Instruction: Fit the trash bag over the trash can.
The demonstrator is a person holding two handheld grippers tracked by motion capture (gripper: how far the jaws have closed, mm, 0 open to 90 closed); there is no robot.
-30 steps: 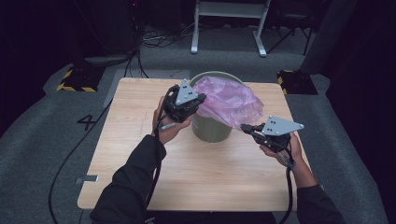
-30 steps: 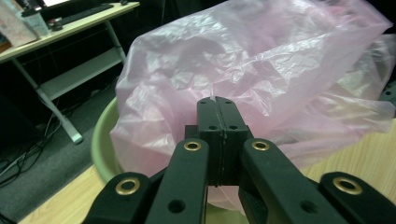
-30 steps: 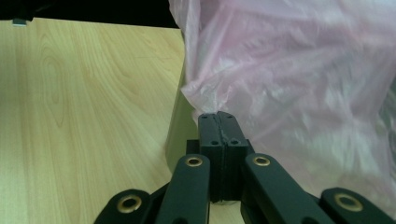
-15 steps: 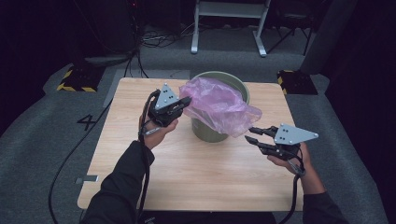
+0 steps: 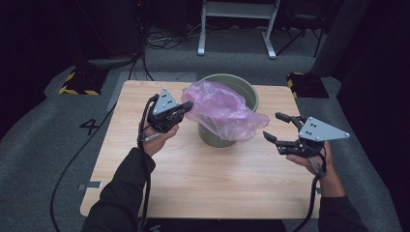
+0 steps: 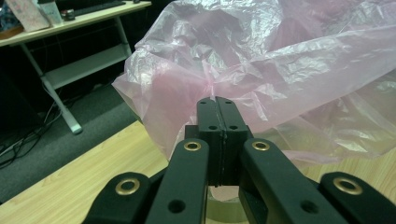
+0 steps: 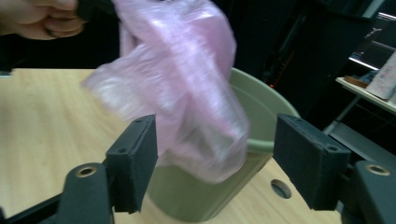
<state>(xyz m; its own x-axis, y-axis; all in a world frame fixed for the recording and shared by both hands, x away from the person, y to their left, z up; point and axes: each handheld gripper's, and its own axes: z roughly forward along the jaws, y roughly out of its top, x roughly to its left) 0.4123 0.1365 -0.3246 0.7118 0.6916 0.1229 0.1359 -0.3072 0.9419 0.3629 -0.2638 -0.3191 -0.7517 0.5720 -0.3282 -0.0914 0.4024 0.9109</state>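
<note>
A thin pink plastic bag lies crumpled over the mouth of a green bin at the middle of the wooden table. My left gripper is shut on the bag's left edge, beside the bin's rim. In the left gripper view the closed jaws pinch the film. My right gripper hovers right of the bin. Its jaws have just been opening and nothing is pressed between them. In the right gripper view the bag hangs over the bin ahead of the spread jaws.
The bag's loose right corner droops down the bin's outer side. A small round hole sits in the tabletop near the bin. Cables, a white desk frame and hazard-striped blocks stand on the floor beyond the table.
The right gripper let go of the bag, opened and drew back to the right. The left gripper pulled the bag's edge to the left. The freed bag slumped over the bin.
</note>
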